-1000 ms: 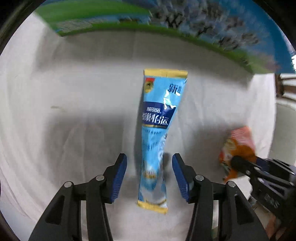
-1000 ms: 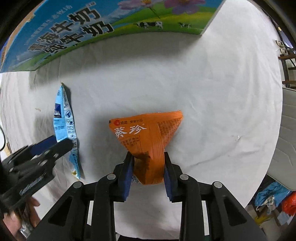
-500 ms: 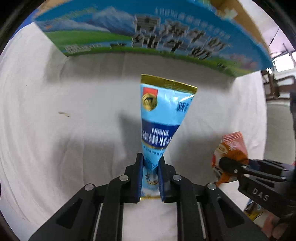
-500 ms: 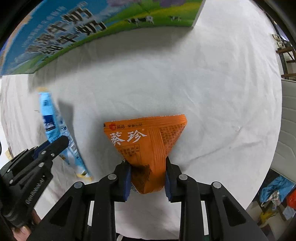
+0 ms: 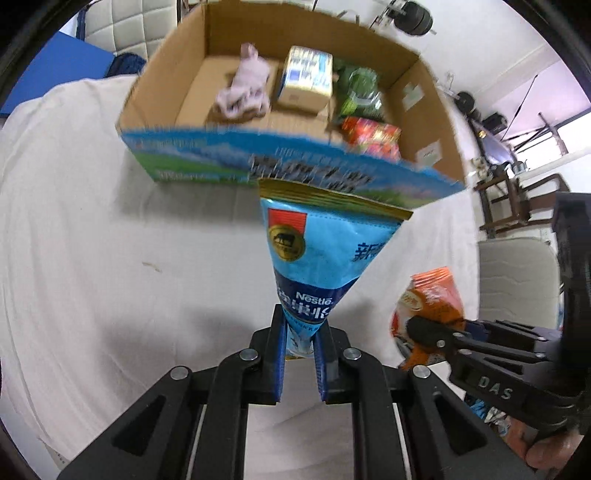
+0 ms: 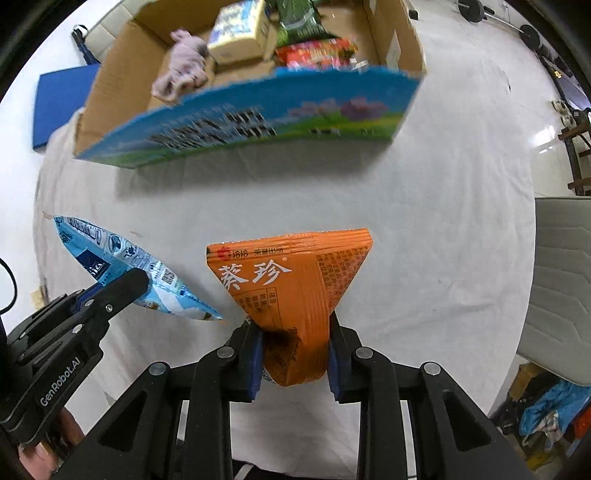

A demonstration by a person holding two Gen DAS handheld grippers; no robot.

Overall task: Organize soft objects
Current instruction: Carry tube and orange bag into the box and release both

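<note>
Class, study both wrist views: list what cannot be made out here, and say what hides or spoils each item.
- Printed text on the cardboard box front: motion-blurred in both wrist views.
- Lower end of the blue Nestle packet: hidden between the left gripper jaws.
- Bottom of the orange packet: pinched inside the right gripper.
- Green bag in the box: cut off by the top edge, right view.
- Box floor: partly hidden by its near wall.

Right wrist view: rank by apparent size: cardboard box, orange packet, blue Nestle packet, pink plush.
1. cardboard box
2. orange packet, inflated by nearness to the camera
3. blue Nestle packet, partly hidden by the left gripper
4. pink plush
</note>
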